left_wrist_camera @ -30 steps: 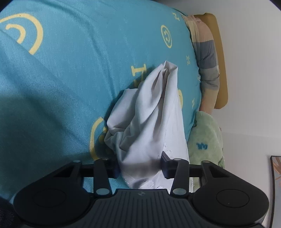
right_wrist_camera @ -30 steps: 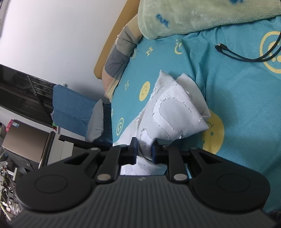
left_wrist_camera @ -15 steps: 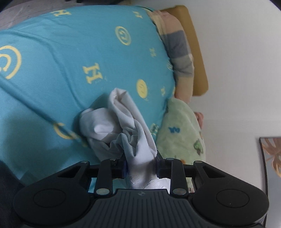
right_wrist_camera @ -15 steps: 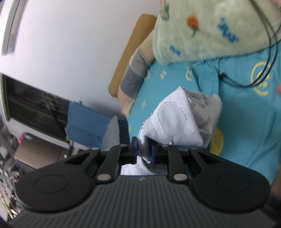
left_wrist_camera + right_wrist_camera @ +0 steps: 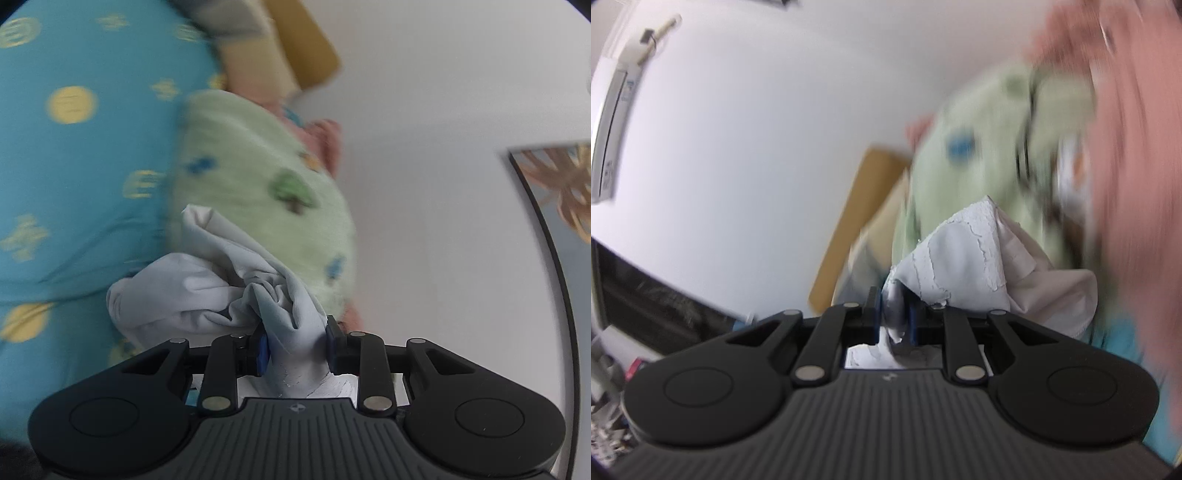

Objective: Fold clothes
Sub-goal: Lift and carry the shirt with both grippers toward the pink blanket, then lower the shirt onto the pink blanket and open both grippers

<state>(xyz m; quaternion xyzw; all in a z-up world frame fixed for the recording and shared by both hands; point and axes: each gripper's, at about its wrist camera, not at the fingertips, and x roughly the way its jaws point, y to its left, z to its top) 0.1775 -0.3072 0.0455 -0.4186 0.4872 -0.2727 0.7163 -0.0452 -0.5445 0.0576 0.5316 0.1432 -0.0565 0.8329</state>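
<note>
Both claws, left claw (image 5: 294, 345) and right claw (image 5: 894, 314), are pinching the limp, light pale-grey cloth garment (image 5: 207, 284); regripping at seam corners looks advisable.

Teal bed (image 5: 74, 177), green blanket (image 5: 251, 192) (blurred) atop

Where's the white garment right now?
The white garment hangs bunched between both grippers, clamped in the left gripper and right gripper, before the green blanket.

Each hand-held gripper, left (image 5: 294, 349) and right (image 5: 894, 314), has a black ribbed body, two round side bulges, silver screws on the links, and blue pads (image 5: 263, 350) on black fingers.
</note>
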